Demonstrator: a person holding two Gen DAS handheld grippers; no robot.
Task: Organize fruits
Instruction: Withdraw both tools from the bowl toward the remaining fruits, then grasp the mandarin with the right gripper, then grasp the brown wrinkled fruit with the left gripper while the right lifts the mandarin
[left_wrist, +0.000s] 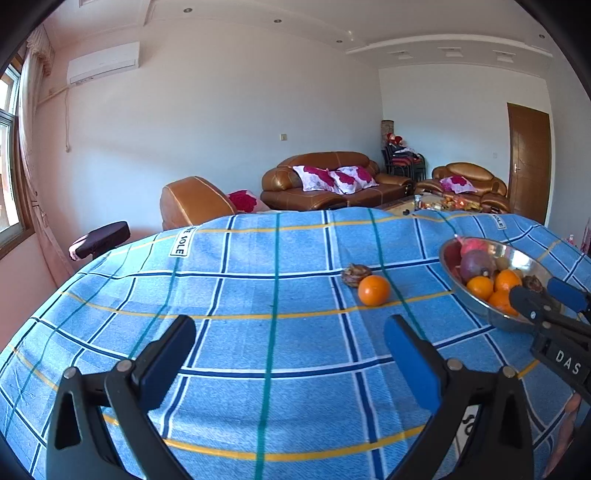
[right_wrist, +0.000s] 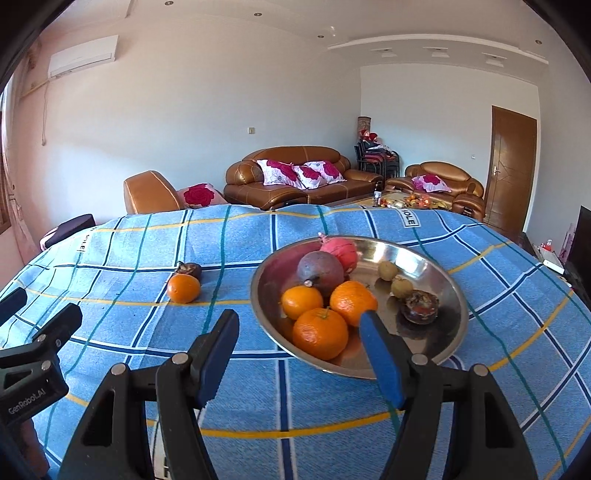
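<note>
We see a loose orange (right_wrist: 183, 288) on the blue checked tablecloth (left_wrist: 229, 295), touching a dark mangosteen (right_wrist: 190, 270) behind it and just left of the steel bowl (right_wrist: 443, 273) that holds three more oranges (right_wrist: 320, 334) and other fruit. Our left gripper (left_wrist: 290, 360) hovers with fingers spread and empty, the loose orange ahead and to their right. Our right gripper (right_wrist: 299, 349) is likewise released, gripping nothing, its fingers framing the bowl's near rim.

Brown sofa (right_wrist: 291, 177), door (right_wrist: 511, 166), checked cloth (right_wrist: 110, 258).
</note>
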